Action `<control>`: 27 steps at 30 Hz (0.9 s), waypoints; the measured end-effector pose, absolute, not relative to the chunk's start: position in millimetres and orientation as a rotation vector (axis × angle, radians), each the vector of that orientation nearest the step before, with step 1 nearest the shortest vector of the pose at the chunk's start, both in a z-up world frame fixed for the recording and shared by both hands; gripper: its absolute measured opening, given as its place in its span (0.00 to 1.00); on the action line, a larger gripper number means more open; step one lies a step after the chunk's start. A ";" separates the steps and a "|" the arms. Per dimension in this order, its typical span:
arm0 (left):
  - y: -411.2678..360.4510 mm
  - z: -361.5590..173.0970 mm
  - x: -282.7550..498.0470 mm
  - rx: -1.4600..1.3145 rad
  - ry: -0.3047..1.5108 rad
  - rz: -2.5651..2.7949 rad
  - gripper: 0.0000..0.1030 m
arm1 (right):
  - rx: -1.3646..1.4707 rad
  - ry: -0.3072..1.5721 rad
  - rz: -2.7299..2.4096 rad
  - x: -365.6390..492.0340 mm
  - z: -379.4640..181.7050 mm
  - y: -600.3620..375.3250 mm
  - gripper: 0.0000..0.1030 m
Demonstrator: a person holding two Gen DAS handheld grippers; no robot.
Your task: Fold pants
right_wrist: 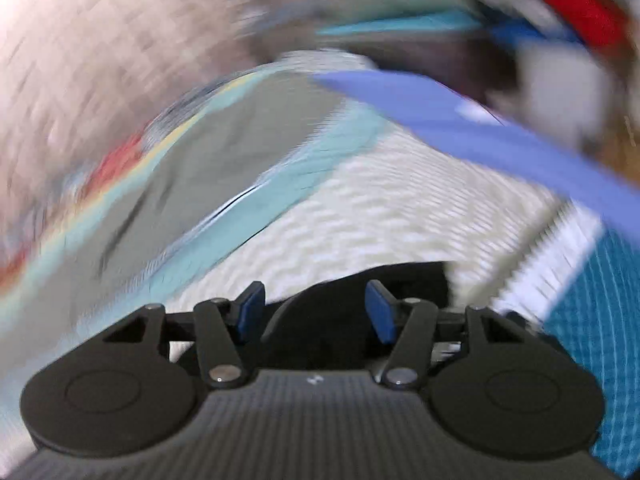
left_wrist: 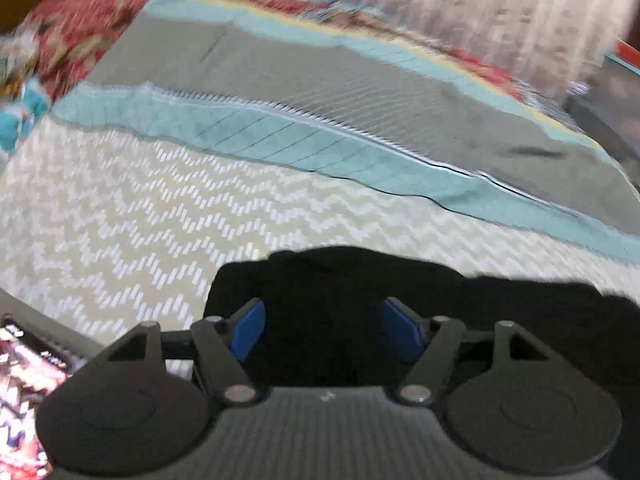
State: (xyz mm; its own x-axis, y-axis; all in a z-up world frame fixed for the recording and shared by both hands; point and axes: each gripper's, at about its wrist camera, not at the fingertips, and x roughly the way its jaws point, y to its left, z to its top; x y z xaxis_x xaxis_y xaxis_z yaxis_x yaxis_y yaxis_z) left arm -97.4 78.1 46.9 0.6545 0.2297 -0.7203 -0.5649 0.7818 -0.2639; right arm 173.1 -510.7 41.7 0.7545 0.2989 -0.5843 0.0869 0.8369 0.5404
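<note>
Left-wrist and right-wrist fisheye views, both motion-blurred, the right more heavily.

One bed covering with a cream and white zigzag weave (left_wrist: 132, 216) filled the lower middle of the left view and appeared again as a pale textured field (right_wrist: 400, 208) in the right view. On it, farther from the cameras, lay one grey quilted blanket with a teal border (left_wrist: 304, 80), spread flat; the same blanket ran up the left side of the right view (right_wrist: 216, 152). Beyond its far edge lay one red floral cloth (left_wrist: 80, 28), and behind that hung one pale patterned curtain (left_wrist: 460, 4).

One pair of black pants (left_wrist: 400, 276) lay bunched on the zigzag covering directly before the left gripper (left_wrist: 322, 328), spreading toward the right edge of that view. In the right view one dark mass of the pants (right_wrist: 360, 284) lay before the right gripper (right_wrist: 316, 312).

Two grippers were shown, one per view, each with two blue pads (left_wrist: 250, 328) (right_wrist: 380, 316). The left gripper's jaws stood wide apart with black cloth lying between and beneath them; no pad pressed on the fabric. The right gripper's jaws likewise stood wide, with the dark cloth in the gap and nothing clamped.

One blurred violet-blue band (right_wrist: 480, 128) crossed the upper right of the right view; its nature could not be told. One teal checked fabric (right_wrist: 596, 320) occupied that view's right edge.
</note>
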 end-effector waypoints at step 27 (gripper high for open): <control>93.6 33.0 -59.1 -0.459 0.788 0.568 0.83 | 0.457 0.613 0.091 179.0 41.9 -605.5 0.40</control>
